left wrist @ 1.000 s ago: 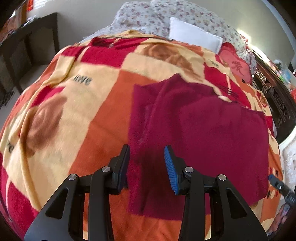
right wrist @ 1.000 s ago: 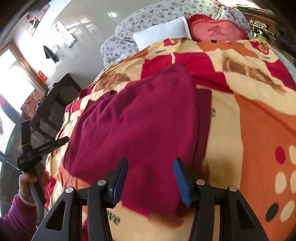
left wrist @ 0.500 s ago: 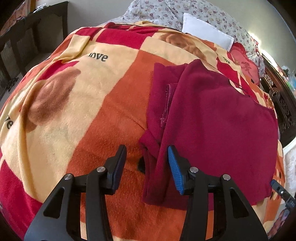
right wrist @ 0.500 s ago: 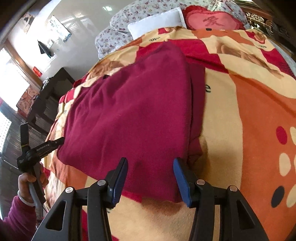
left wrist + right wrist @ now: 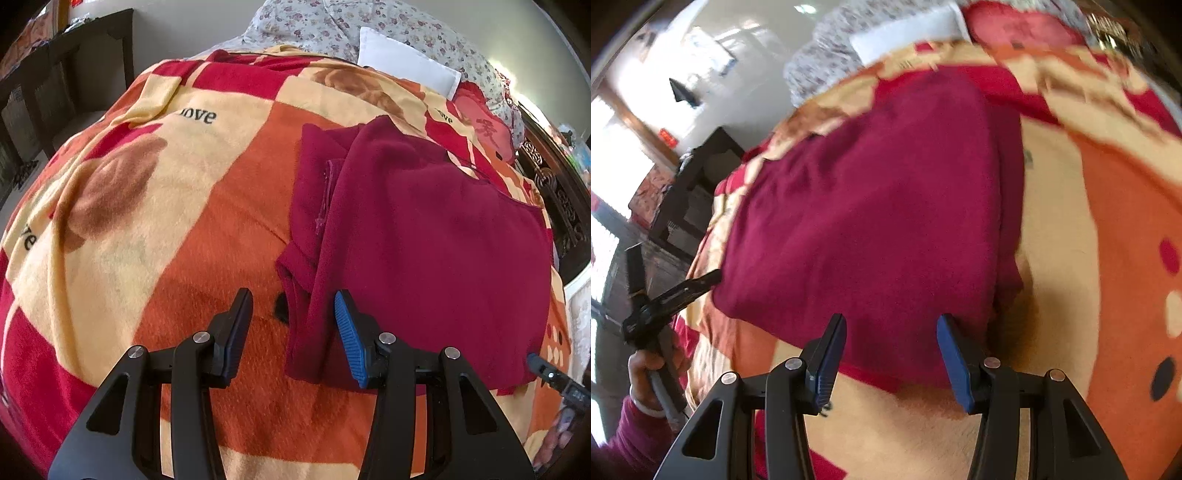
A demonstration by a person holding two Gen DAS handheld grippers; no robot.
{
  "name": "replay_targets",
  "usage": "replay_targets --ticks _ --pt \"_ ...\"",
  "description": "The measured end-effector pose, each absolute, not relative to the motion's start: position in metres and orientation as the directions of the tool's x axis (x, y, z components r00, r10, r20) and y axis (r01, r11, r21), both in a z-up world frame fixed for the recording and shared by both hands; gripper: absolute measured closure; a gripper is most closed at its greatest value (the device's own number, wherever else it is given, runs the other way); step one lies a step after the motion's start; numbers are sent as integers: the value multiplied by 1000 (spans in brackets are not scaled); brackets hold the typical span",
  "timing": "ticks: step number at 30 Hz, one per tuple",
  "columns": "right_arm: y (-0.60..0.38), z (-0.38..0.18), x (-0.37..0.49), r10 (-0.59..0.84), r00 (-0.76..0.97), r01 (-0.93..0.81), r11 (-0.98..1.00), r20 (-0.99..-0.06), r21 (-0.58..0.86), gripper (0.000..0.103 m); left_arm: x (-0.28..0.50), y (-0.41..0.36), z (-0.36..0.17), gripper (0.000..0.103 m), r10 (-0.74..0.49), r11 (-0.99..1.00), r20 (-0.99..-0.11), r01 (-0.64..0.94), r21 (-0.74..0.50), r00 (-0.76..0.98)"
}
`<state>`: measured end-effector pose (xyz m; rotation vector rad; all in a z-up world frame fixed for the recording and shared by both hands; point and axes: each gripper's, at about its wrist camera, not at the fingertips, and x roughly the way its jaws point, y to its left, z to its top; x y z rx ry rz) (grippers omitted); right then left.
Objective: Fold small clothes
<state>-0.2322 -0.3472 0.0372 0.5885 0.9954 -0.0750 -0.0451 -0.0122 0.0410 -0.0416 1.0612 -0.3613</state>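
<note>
A dark red garment [image 5: 424, 240] lies flat on the bed's orange, red and cream blanket [image 5: 184, 203], its left side folded over into a narrow strip. My left gripper [image 5: 293, 295] hovers open over the garment's near left corner, with that folded edge below the gap and no pad on the cloth. In the right wrist view the garment [image 5: 868, 203] spreads ahead. My right gripper [image 5: 892, 318] stands open just above its near hem, close to the right corner. A person's hand [image 5: 646, 373] holds the left gripper at the far left of this view.
A white pillow [image 5: 406, 70], a red cushion [image 5: 484, 122] and a floral quilt lie at the head of the bed. A dark wooden table [image 5: 55, 74] stands left of the bed. A carved wooden frame [image 5: 561, 199] runs along its right side.
The left gripper has shifted left off the garment's middle to its folded edge, and its jaws stand a little wider. The right gripper has sunk toward the near hem, blurring its view.
</note>
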Motion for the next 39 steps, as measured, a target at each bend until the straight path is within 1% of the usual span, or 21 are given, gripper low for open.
replay_targets --ticks 5,11,14,20,25,31,36,38,39 --pt "-341 54 -230 189 561 312 853 -806 417 54 -46 -11 37 57 -317 939 -847 269 -216 426" --pt "-315 83 -200 249 593 212 869 -765 447 54 -52 -3 34 57 -359 928 -838 251 -275 412" --pt "-290 90 -168 296 577 149 878 -761 454 53 -56 -2 31 57 -369 925 -838 251 -287 401" --pt "-234 100 -86 335 545 28 909 -769 416 53 -55 0 27 57 -394 916 -835 240 -321 385" --pt "-194 88 -11 423 475 -5 878 -772 478 53 -52 7 24 57 -437 899 -822 222 -379 366" --pt "-161 63 48 343 410 32 921 -845 389 53 -46 12 22 57 -469 882 -813 220 -416 344" --pt "-156 52 68 271 398 53 947 -876 317 53 -42 15 20 57 -490 871 -805 221 -439 335" --pt "-155 47 71 242 397 36 960 -885 278 61 -41 16 19 57 -495 869 -802 220 -444 334" --pt "-154 44 72 220 399 32 967 -890 253 73 -39 16 19 57 -497 867 -801 220 -447 334"
